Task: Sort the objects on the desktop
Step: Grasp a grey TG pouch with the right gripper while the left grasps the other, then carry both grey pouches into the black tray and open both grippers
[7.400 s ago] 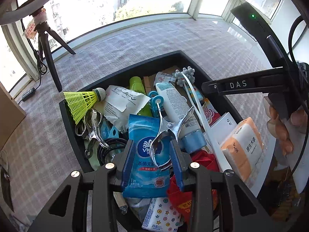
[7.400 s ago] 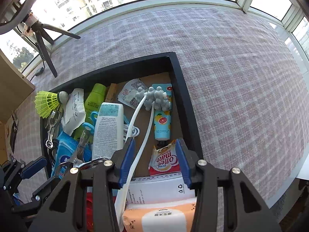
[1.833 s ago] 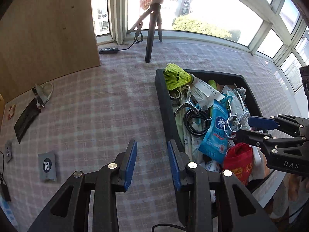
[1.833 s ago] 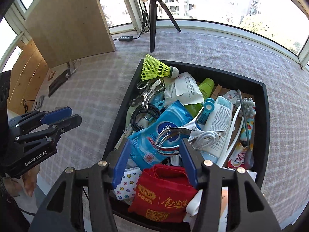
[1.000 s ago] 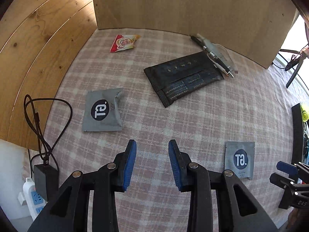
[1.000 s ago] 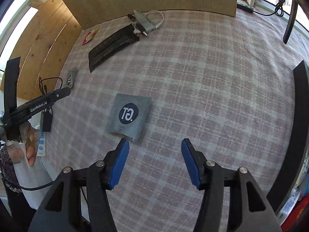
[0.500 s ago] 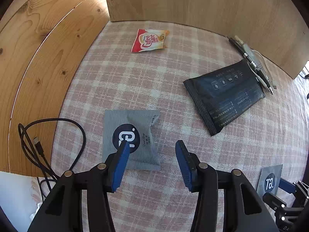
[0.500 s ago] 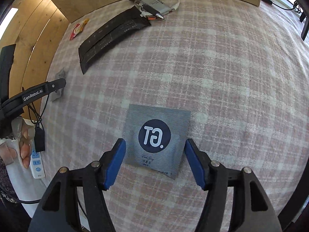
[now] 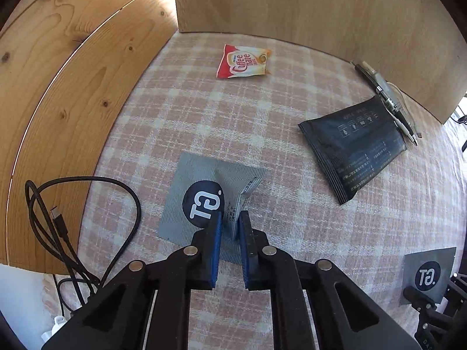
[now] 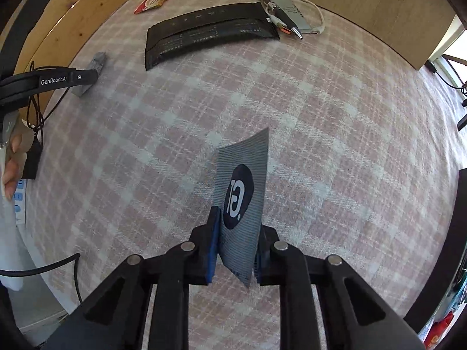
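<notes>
My left gripper (image 9: pixel 230 224) is shut on the near edge of a grey sachet (image 9: pixel 201 198) with a dark round logo, which bunches up between the blue pads on the checked cloth. My right gripper (image 10: pixel 236 230) is shut on a second grey sachet (image 10: pixel 242 192) of the same kind and holds it on edge, tilted up off the cloth. That sachet also shows at the lower right of the left wrist view (image 9: pixel 429 274). The left gripper's body (image 10: pixel 55 80) shows at the left of the right wrist view.
A red coffee-creamer sachet (image 9: pixel 242 61) lies near the wooden back panel (image 9: pixel 292 3). A black flat pack (image 9: pixel 353 145) and pens with a white cable (image 10: pixel 289 14) lie to the right. A black cable (image 9: pixel 58 218) loops at the left table edge. The black bin's rim (image 10: pixel 461 204) is far right.
Both grippers have closed on their grey sachets. The left one has pinched its sachet's near edge; the right one has lifted its sachet up on edge.
</notes>
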Motion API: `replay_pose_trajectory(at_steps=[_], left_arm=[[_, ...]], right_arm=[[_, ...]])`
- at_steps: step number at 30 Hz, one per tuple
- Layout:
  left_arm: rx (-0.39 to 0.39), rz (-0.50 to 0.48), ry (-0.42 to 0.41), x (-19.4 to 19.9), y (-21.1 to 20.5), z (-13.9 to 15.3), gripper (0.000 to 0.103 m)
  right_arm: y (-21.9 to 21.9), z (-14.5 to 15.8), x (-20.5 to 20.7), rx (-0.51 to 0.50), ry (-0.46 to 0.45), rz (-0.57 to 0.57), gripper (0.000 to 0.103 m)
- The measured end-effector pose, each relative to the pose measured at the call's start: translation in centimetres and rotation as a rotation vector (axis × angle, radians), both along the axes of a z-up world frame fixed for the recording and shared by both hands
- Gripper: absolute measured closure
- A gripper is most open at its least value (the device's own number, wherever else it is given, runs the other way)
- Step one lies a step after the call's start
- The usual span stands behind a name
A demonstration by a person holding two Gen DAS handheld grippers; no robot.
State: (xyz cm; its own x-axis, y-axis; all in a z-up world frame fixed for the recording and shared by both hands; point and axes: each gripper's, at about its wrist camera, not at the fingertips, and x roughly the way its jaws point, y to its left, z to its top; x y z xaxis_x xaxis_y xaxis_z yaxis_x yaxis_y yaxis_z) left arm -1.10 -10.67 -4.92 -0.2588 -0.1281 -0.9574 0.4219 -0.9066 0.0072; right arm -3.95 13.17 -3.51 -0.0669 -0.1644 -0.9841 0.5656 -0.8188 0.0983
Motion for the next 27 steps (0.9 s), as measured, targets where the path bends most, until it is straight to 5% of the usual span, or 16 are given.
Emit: replay_pose_trajectory(at_steps=[12,27], left_arm=[[0.046,-0.025,0.05,1.0,2.0,2.6,0.097],[0.049,-0.231,0.133,-2.3,18.0,8.9,0.097]], right_arm=[[4.8,2.2,-1.4,-0.081,-0.002,-0.061,0.09],[15.4,5.8,-3.0,-0.162,0.057,-0.185,0.094]])
